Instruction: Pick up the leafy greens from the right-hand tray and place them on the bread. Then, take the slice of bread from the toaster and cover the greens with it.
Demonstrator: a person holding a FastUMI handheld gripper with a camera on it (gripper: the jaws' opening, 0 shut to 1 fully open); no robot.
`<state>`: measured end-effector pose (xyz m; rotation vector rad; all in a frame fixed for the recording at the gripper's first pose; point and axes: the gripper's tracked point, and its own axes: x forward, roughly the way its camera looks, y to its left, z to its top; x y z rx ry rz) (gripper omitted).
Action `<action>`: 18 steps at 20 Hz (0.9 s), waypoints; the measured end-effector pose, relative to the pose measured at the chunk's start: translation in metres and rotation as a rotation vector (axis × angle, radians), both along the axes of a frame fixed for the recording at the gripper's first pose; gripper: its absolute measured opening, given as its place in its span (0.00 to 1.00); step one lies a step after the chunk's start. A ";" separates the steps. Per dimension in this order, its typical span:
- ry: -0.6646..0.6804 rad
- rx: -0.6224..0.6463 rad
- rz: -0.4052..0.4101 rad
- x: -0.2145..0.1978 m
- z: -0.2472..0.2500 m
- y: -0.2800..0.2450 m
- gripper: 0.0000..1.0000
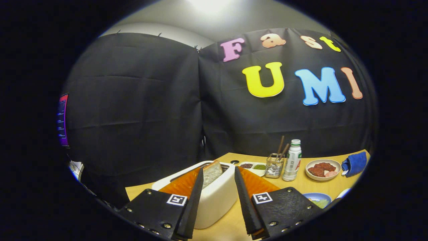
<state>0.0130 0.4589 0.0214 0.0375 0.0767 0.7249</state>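
A white toaster (214,197) stands on the wooden table right between my two fingers. A slice of speckled bread (212,173) sticks up out of its slot, level with the fingertips. My gripper (218,170) is open, one finger on each side of the toaster's near end, and neither pad touches the slice. Leafy greens (321,202) lie in a blue-rimmed dish beyond the right finger.
Behind the toaster sit a small tray of dark and green condiments (253,166), a glass jar with chopsticks (274,165) and a white bottle (293,160). A bowl of reddish meat (323,169) and a blue cloth (355,163) lie to the right.
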 end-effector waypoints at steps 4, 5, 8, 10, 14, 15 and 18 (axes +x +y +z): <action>-0.010 -0.022 0.013 -0.002 -0.006 0.032 0.57; -0.011 -0.032 0.005 0.000 -0.009 0.037 0.57; -0.004 -0.065 -0.011 0.005 -0.023 0.050 0.57; -0.001 -0.086 -0.042 0.012 -0.031 0.052 0.57; 0.045 -0.116 -0.075 0.026 -0.051 0.052 0.57; 0.040 -0.116 -0.078 0.028 -0.052 0.051 0.57; 0.024 -0.119 -0.063 0.029 -0.050 0.051 0.53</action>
